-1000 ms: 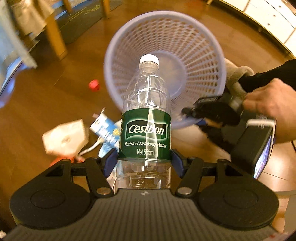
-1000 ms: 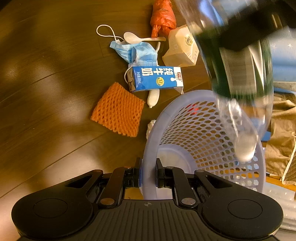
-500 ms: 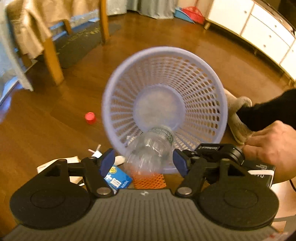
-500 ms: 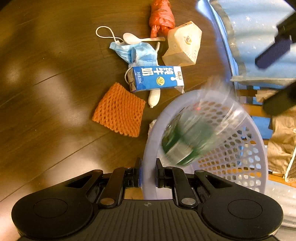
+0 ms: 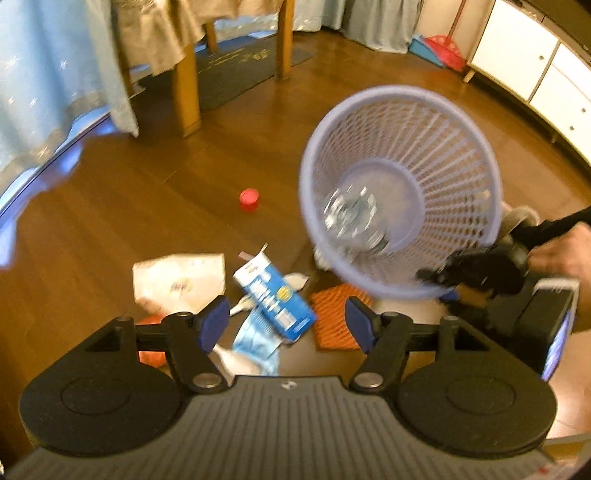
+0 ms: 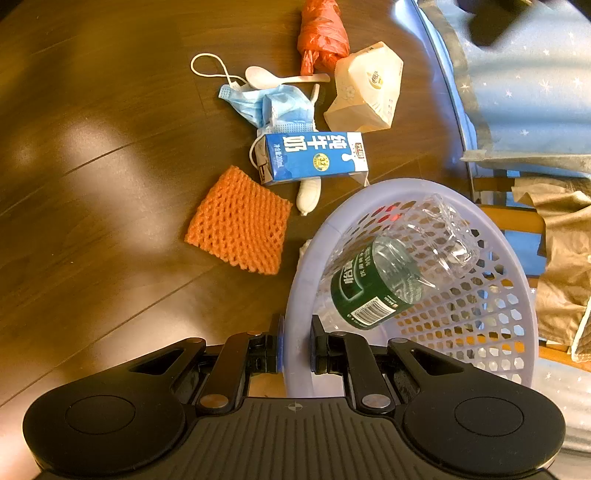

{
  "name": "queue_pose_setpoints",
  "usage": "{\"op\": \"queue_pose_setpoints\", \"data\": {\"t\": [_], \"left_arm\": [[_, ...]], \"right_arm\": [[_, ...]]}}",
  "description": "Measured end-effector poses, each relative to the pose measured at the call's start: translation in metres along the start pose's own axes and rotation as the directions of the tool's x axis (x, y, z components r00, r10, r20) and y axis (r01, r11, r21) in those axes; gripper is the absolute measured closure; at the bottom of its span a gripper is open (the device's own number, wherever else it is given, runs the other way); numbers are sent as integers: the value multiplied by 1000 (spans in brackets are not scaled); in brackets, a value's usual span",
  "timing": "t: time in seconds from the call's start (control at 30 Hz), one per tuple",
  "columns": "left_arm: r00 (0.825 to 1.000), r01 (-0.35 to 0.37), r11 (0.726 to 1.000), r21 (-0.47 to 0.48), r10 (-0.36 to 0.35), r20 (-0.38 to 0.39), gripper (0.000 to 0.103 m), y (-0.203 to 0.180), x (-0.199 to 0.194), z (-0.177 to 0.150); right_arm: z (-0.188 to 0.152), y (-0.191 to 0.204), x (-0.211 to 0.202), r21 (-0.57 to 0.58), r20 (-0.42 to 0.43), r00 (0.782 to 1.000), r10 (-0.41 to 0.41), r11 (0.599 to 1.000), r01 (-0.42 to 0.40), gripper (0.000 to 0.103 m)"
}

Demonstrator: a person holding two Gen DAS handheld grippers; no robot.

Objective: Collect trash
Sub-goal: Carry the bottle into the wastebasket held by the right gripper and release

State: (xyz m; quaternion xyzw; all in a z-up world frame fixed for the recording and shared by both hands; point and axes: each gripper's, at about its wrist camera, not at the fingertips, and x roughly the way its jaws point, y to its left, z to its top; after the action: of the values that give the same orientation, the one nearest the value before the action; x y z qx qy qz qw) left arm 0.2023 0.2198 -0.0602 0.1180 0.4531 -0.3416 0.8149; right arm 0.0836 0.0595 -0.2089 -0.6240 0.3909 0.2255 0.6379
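Note:
A lilac mesh basket [image 5: 458, 122] hangs tilted above the floor, and my right gripper [image 6: 295, 349] is shut on its rim [image 6: 295, 295]. Inside lies a clear water bottle with a green label [image 6: 373, 291], seen base-on [image 5: 351, 218] in the left wrist view. My left gripper [image 5: 284, 325] stands open and empty above the floor litter. Below it lie a blue milk carton [image 5: 273, 295], a blue face mask [image 5: 258, 343], an orange foam net [image 5: 332, 317] and a cream paper pack [image 5: 177, 280]. A red bag [image 6: 321, 33] and a white spoon [image 6: 280, 75] show in the right wrist view.
A red bottle cap [image 5: 249, 195] sits alone on the wooden floor. Table legs [image 5: 186, 92] and hanging cloths stand at the back left, white cabinets [image 5: 535, 70] at the right. A hand [image 5: 569, 251] holds the right gripper beside a slipper [image 5: 517, 218].
My left gripper opened and let go of the bottle, which dropped into the basket. The left gripper then pulled back and left; the right kept its hold on the rim.

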Motion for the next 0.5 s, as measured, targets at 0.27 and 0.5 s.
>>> {"op": "queue_pose_setpoints", "data": {"t": [0.27,0.5], "left_arm": [[997,-56,997,43,59,-49,38,2,27,-46],[995,-89,991,102,94,-46,36,-6,51,-69]], "right_arm": [[0,-1,0,4,-1,1000,1,1000,-1,94],[2,-3,4,8,-7,1000,-5,1000,5,94]]}}
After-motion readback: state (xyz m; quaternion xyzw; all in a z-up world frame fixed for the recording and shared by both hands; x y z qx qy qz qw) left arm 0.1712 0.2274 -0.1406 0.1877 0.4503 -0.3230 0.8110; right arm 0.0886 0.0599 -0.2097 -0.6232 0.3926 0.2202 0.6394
